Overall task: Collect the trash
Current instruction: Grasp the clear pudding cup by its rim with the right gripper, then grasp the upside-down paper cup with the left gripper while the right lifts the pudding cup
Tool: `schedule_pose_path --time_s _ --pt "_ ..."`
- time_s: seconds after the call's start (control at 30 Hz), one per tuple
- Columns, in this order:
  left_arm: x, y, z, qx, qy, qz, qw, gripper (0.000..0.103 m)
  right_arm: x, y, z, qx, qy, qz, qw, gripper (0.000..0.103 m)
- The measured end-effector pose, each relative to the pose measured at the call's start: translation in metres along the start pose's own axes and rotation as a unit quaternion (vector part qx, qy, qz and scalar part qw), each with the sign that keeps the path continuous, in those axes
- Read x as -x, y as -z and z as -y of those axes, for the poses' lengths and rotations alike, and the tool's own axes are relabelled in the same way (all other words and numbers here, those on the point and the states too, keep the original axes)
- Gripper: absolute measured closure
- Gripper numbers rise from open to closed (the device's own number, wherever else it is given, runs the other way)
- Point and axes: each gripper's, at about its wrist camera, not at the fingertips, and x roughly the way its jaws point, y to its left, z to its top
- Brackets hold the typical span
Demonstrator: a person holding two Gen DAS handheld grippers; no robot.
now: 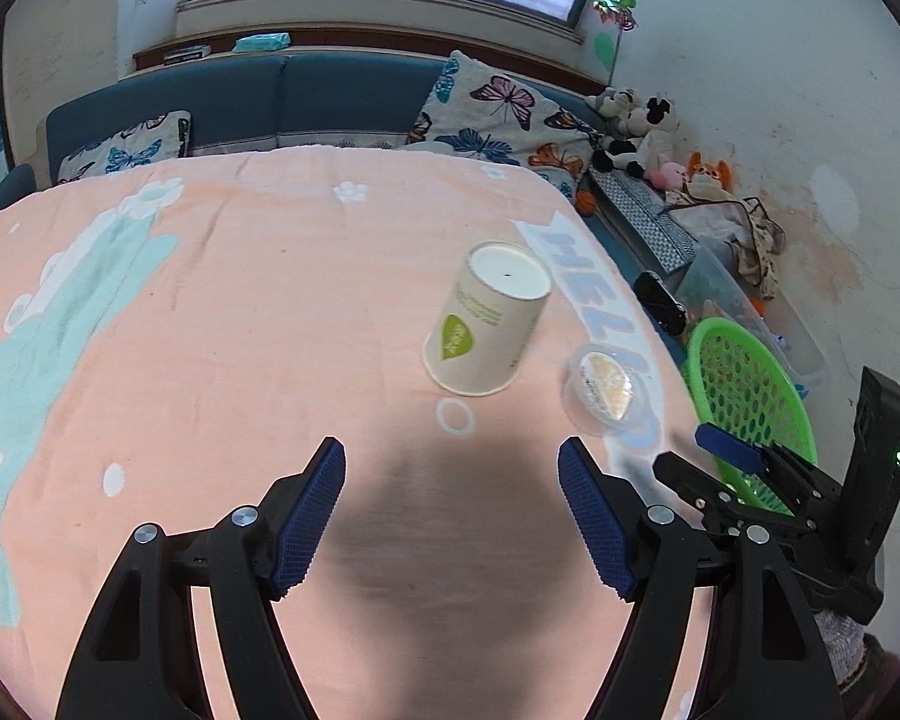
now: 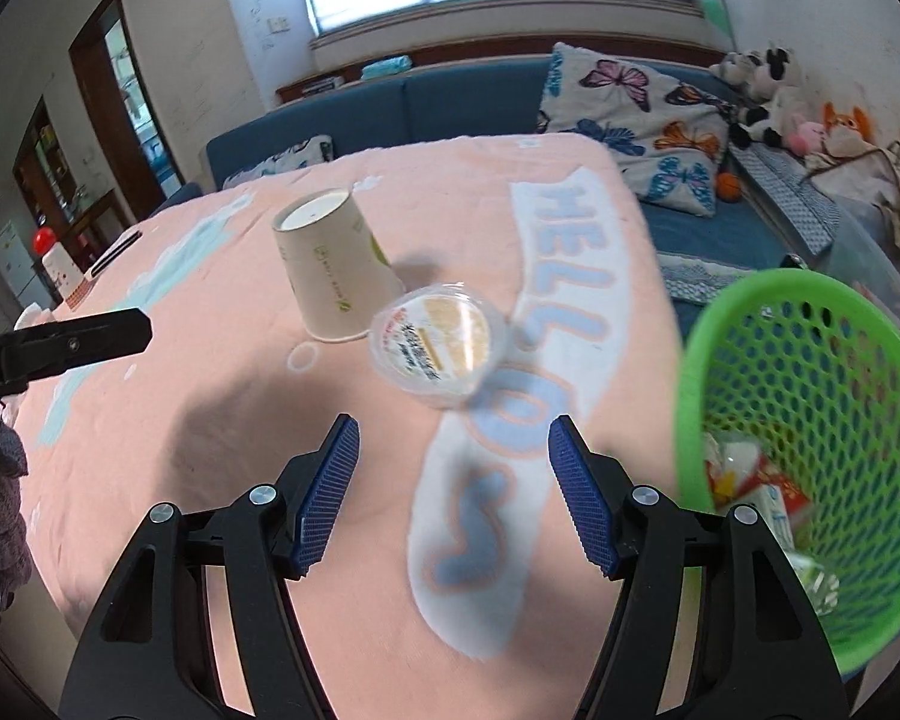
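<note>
With the green basket (image 2: 810, 420) at right, the upturned paper cup (image 2: 336, 264) upper centre and the small sealed tub (image 2: 438, 348) mid-frame beside it, best to centre the right gripper (image 2: 453, 492), jaws apart and empty like the left gripper (image 1: 453, 516), squarely over the tub before closing.

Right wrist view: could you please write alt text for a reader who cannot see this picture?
The open right gripper hovers over a pink patterned tablecloth, empty, pointing at a small clear plastic cup with a printed foil lid. Behind it, an upside-down beige paper cup stands on the cloth. At right, a green plastic mesh basket holds some wrappers.
</note>
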Motion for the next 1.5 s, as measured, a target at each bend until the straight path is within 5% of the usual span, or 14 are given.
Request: schedule_pose_path --time_s 0.77,1.5 --pt "-0.031 -0.012 -0.004 -0.036 -0.026 -0.012 0.9989 0.032 -0.062 -0.023 -0.002 0.014 0.008 -0.036 0.999 0.037" --pt "-0.061 -0.033 0.023 -0.065 -0.014 -0.008 0.9977 0.026 -0.035 -0.021 0.005 0.010 0.024 -0.010 1.000 0.040"
